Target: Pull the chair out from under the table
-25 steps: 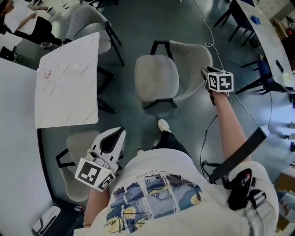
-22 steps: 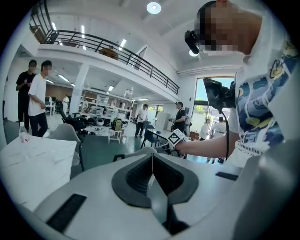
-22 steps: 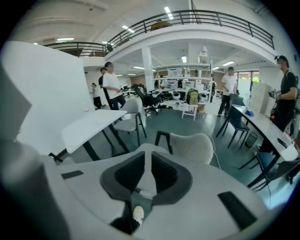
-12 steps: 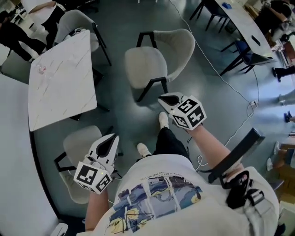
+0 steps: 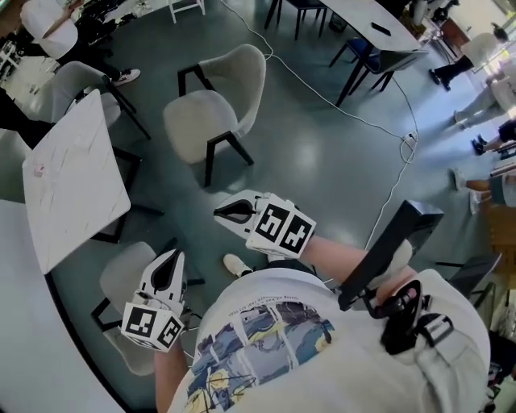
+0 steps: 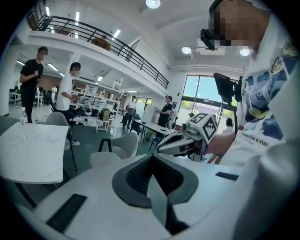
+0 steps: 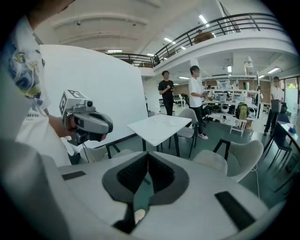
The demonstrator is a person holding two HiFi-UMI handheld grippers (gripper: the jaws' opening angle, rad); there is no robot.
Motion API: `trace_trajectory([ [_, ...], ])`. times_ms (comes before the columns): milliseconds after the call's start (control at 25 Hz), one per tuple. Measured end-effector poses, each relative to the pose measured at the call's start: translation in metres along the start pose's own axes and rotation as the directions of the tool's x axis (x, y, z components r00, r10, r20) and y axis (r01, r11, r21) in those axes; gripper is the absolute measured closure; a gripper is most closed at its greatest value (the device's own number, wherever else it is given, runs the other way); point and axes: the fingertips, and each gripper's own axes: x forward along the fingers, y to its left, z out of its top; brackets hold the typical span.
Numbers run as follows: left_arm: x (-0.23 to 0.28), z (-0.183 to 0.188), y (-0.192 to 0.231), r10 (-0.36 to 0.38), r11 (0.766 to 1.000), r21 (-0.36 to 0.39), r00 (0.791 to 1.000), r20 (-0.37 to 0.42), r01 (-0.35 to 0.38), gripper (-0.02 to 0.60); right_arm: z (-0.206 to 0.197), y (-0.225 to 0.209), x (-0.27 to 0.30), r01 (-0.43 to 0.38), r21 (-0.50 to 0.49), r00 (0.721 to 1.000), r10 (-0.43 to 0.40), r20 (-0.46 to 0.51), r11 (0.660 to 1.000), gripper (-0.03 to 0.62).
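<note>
The light grey chair [image 5: 211, 105] stands out on the open floor, apart from the white marble table [image 5: 72, 189], and nothing touches it. My right gripper [image 5: 226, 212] hovers close to my body, well short of that chair, shut and empty. My left gripper [image 5: 165, 270] hangs low at the left, over a second grey chair [image 5: 121, 282] beside the table, its jaws shut on nothing. In the right gripper view the shut jaws [image 7: 147, 154] face the table [image 7: 159, 127] and the chair [image 7: 234, 161]. The left gripper view shows closed jaws [image 6: 151, 157] and the right gripper [image 6: 180, 140] beyond.
A white cable [image 5: 322, 97] runs across the grey floor right of the chair. Dark-legged tables [image 5: 379, 24] stand at the far right. A third chair [image 5: 76, 89] sits behind the marble table. My shoe [image 5: 235, 264] shows between the grippers. People stand in the background.
My right gripper has left the chair's backrest and drawn back toward my body. The head view has swung, so the chair now lies farther up and left. The left gripper has shifted slightly.
</note>
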Motion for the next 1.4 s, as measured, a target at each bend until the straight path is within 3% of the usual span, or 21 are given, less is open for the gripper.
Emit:
trace_trajectory([
  [240, 0.030, 0.014, -0.061, -0.058, 0.998, 0.021, 0.998, -0.009, 0.058, 0.572, -0.006, 0.013, -0.055, -0.025, -0.010, 0.999, 0.025, 0.029, 1.000, 0.583],
  [560, 0.055, 0.007, -0.099, -0.076, 0.997, 0.017, 0.997, -0.029, 0.076, 0.572, -0.022, 0.010, -0.089, -0.032, -0.028, 0.998, 0.033, 0.048, 0.999, 0.583],
  [1400, 0.048, 0.034, -0.059, -0.056, 0.998, 0.031, 0.998, -0.015, 0.057, 0.572, 0.016, -0.007, -0.063, -0.016, -0.053, 0.998, 0.020, 0.060, 0.998, 0.583],
])
